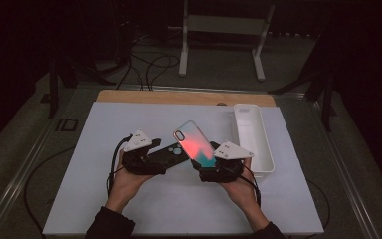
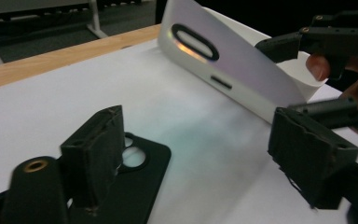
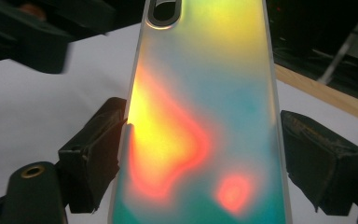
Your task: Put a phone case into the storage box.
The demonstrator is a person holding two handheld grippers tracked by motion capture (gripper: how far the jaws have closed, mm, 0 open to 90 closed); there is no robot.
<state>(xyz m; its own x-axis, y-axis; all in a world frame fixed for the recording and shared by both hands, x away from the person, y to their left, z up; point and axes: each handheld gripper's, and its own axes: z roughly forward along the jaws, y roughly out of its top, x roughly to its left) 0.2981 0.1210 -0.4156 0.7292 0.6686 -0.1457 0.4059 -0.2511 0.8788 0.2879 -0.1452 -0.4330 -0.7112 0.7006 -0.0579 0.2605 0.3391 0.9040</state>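
My right gripper (image 1: 210, 162) holds the iridescent phone case (image 1: 195, 143) raised off the white mat (image 1: 179, 199), tilted, its camera cutout at the far end. In the right gripper view the case (image 3: 200, 116) lies between the jaws; the left jaw touches its edge, while a thin gap shows at the right jaw, so I cannot tell whether the grip is firm. My left gripper (image 1: 161, 149) has its jaws apart, one jaw resting over the black phone case (image 2: 140, 172), which lies flat on the mat just beside the raised case. A white tray (image 1: 253, 139) stands at the mat's right side, near my right hand (image 1: 238, 186).
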